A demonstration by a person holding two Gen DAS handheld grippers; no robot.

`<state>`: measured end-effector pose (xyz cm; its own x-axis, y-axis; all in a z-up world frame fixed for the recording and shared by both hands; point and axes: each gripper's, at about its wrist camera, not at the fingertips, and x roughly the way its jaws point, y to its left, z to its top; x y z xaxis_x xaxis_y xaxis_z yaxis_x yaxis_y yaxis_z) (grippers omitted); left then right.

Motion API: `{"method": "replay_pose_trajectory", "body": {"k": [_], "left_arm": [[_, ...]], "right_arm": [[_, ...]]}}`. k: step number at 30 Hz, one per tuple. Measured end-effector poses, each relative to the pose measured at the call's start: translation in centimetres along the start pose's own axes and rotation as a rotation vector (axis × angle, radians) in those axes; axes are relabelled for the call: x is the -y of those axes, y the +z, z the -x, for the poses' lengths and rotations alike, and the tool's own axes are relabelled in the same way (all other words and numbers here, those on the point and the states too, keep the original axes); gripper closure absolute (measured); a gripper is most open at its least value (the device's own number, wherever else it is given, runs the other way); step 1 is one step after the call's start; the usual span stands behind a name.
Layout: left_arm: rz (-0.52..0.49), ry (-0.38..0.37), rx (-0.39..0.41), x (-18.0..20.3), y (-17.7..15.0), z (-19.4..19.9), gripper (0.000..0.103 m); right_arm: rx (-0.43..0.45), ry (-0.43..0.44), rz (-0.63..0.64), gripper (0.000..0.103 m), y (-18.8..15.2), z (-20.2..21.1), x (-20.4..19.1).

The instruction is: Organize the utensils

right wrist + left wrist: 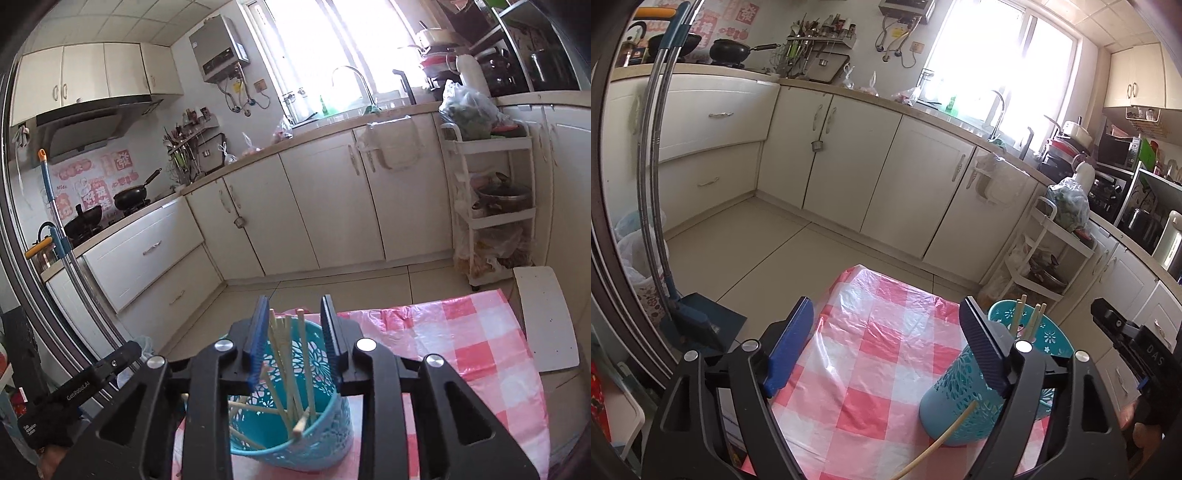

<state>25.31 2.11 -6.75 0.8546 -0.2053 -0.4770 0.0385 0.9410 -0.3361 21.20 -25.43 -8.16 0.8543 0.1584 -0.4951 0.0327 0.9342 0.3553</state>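
A teal lattice utensil holder stands on a table under a pink-and-white checked cloth. Several wooden chopsticks stand in it. My right gripper hovers right over the holder's mouth with its jaws partly apart. The chopstick tops rise between the jaws, and the pads do not press on them. In the left wrist view the holder sits just behind the right finger of my left gripper, which is open wide over bare cloth. One loose chopstick slants up to the holder's side.
The right gripper's body shows at the right edge, the left one's at lower left. A broom and dustpan stand left of the table. A white shelf cart and a white board are to the right.
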Motion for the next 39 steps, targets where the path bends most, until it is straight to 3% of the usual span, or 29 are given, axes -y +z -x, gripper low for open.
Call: {"method": "replay_pose_trajectory", "body": {"k": [4,6,8,11,13,19,22,24,27,39], "left_arm": [[-0.007,0.010,-0.016,-0.4,0.0,-0.2,0.025],[-0.029,0.000,-0.061,-0.6,0.1,-0.6,0.025],[-0.064,-0.042,-0.169,-0.8,-0.4,-1.7,0.025],[-0.103,-0.162,-0.328,-0.7,-2.0,-3.2,0.025],[-0.181,-0.212,-0.371,0.4,-3.3,-3.4,0.025],[-0.435,-0.219,-0.397,4.1,-6.7,-3.4,0.026],[-0.540,-0.195,-0.402,4.8,-8.0,-3.5,0.040],[-0.577,-0.196,-0.422,5.0,-8.6,-3.5,0.070],[-0.592,-0.203,-0.448,4.6,-9.0,-3.5,0.093],[-0.735,-0.182,-0.516,3.7,-11.0,-0.3,0.098]], "right_arm": [[-0.087,0.096,-0.022,0.073,0.0,0.6,-0.4],[-0.120,0.139,-0.002,0.073,-1.1,1.4,-1.3],[-0.156,0.167,0.001,0.069,-2.9,2.1,-1.8],[-0.214,0.177,-0.032,0.068,-6.0,2.9,-1.5],[-0.250,0.172,-0.079,0.068,-7.9,3.1,-0.7],[-0.332,0.140,-0.148,0.068,-11.9,4.1,1.3],[-0.348,0.131,-0.154,0.067,-12.6,4.5,2.0],[-0.353,0.125,-0.169,0.066,-12.9,4.8,2.5],[-0.351,0.120,-0.191,0.065,-13.4,5.1,3.3],[-0.373,0.128,-0.213,0.064,-14.5,5.2,4.1]]}}
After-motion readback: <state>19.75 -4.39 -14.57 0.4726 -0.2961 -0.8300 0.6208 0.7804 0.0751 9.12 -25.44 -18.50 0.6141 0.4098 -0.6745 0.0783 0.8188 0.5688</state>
